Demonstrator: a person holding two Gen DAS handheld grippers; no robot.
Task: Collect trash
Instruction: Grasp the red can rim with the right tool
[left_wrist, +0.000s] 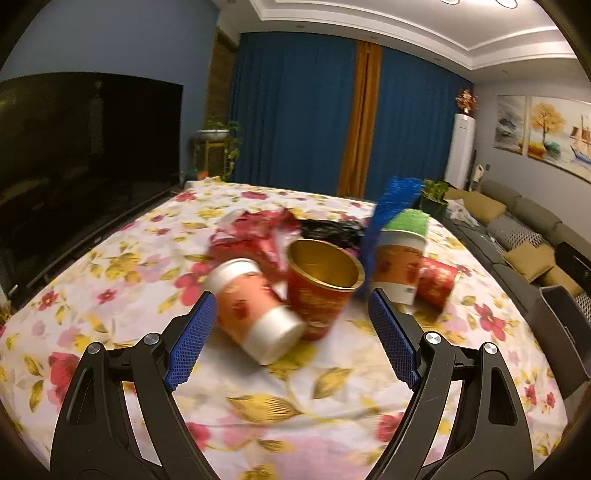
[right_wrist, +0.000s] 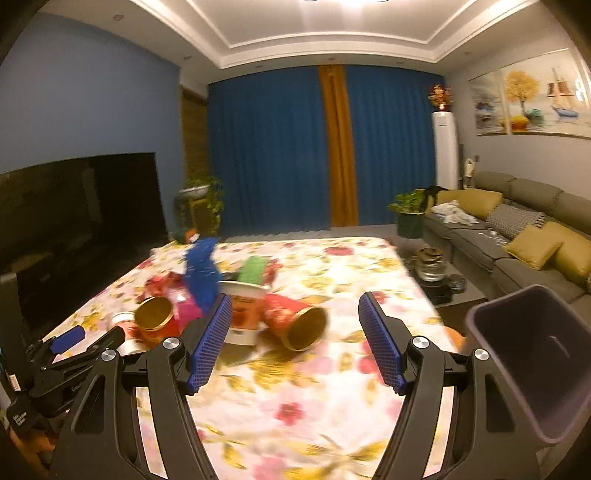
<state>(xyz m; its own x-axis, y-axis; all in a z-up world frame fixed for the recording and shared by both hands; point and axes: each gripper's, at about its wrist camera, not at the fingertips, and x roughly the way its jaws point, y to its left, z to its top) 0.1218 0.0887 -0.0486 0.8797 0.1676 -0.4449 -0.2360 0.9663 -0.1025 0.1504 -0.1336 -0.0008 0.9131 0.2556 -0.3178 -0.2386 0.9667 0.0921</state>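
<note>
Across the middle of both views lies a table with a flowered cloth (left_wrist: 110, 295), and the trash sits in a heap at its centre. At the right edge of the right wrist view stands a dark bin (right_wrist: 532, 354), empty. In the heap, an open red cup (left_wrist: 321, 284) stands just beside a cup (left_wrist: 255, 314) lying on its side. The left gripper (left_wrist: 291, 306) and the right gripper (right_wrist: 295, 306) have their jaws wide apart, holding nothing.

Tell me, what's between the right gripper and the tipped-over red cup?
Nothing: in the right wrist view only bare flowery tablecloth lies between the open right gripper and the tipped red cup.
</note>
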